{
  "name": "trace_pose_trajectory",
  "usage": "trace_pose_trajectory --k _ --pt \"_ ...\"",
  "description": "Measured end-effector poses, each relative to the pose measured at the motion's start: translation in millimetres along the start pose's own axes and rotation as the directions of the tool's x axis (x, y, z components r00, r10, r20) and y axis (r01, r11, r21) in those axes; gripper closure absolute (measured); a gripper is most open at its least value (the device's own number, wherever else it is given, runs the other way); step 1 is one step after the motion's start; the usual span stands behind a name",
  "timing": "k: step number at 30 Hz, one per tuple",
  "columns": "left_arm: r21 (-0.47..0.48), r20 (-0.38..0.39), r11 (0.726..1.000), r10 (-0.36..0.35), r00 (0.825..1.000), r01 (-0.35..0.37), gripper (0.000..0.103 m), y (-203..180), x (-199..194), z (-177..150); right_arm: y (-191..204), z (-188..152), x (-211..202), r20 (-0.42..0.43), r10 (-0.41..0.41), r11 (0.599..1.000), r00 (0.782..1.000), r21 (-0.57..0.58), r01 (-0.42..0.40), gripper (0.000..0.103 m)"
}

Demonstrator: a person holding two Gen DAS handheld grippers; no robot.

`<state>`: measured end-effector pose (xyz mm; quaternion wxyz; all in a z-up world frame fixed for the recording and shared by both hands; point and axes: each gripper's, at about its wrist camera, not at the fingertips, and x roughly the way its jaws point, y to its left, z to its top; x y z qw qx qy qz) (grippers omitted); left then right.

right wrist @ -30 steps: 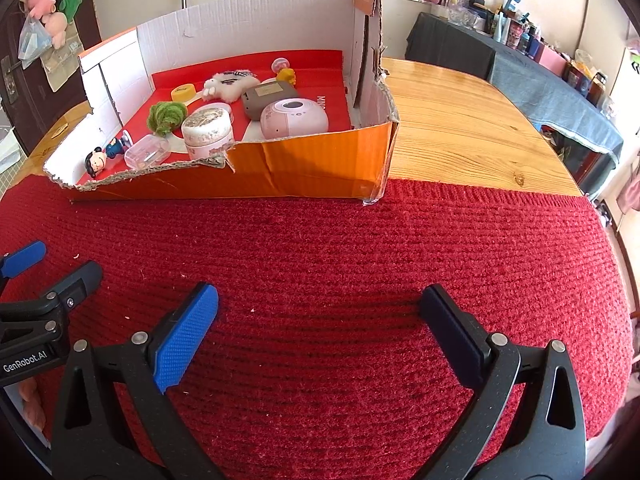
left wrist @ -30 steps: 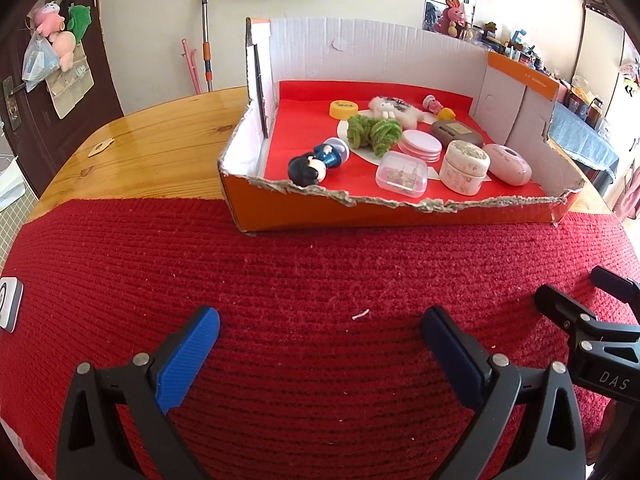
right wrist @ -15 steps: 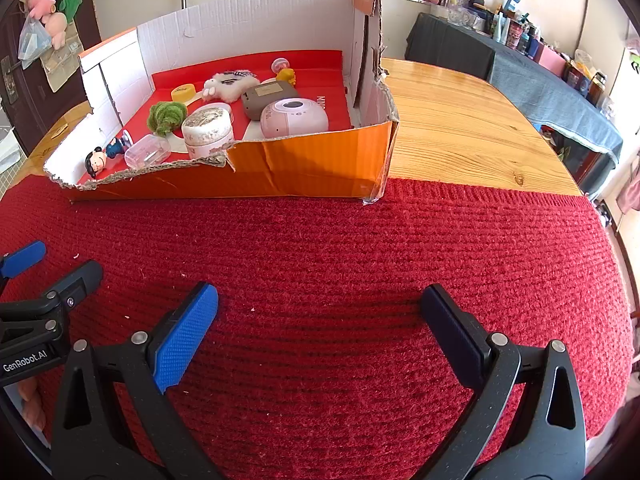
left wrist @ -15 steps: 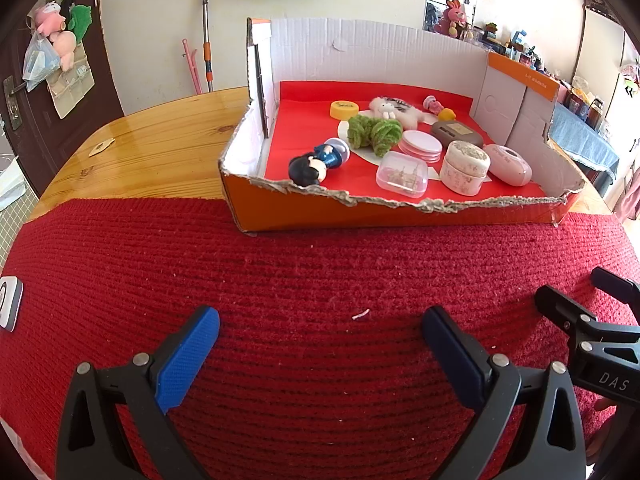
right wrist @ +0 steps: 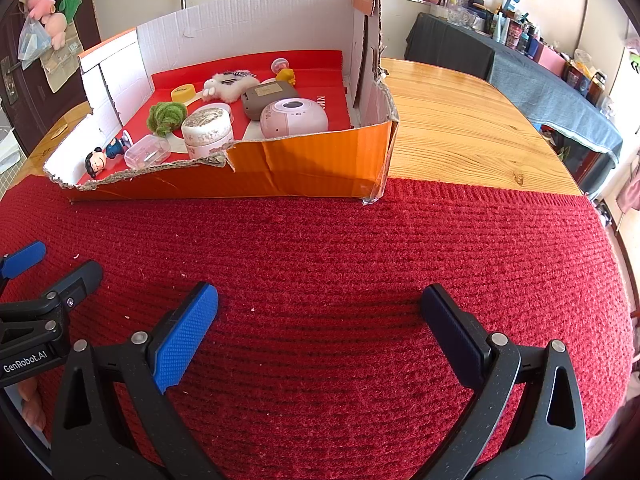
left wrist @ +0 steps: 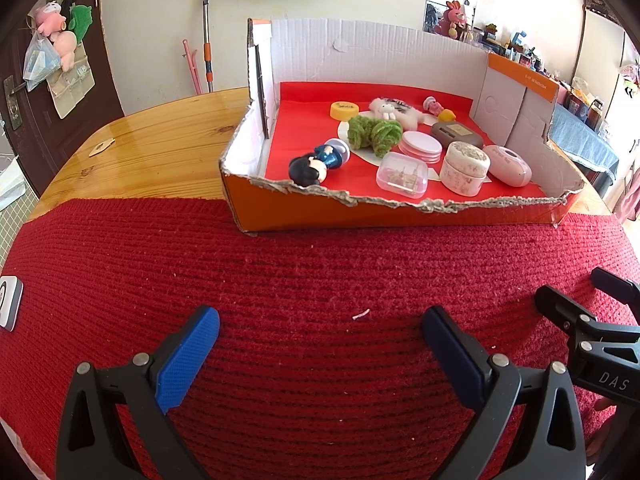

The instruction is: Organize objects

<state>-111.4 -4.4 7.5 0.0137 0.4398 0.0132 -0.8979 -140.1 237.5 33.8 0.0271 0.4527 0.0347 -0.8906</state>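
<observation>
Ahead of my jaws, the box's torn front wall (right wrist: 280, 168) hides the pink case's (right wrist: 294, 118) base, the clear box's (left wrist: 402, 176) contents are too small to identify, and my right gripper (left wrist: 576, 300) is cut off at the frame edge.

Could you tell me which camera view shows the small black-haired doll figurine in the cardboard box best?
The left wrist view: the small black-haired doll figurine lies whole on the red lining, blue body included. In the right wrist view it sits small at the far corner, behind the orange cardboard box's torn front wall, showing mainly its face.
</observation>
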Motion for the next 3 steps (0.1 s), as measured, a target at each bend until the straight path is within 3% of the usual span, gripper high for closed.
trace_pose_trajectory --k 3 --pt "0.000 0.000 1.000 0.000 1.000 0.000 0.000 0.0 -0.1 -0.1 0.0 -0.1 0.0 0.000 0.000 1.000 1.000 0.000 0.000 0.000"
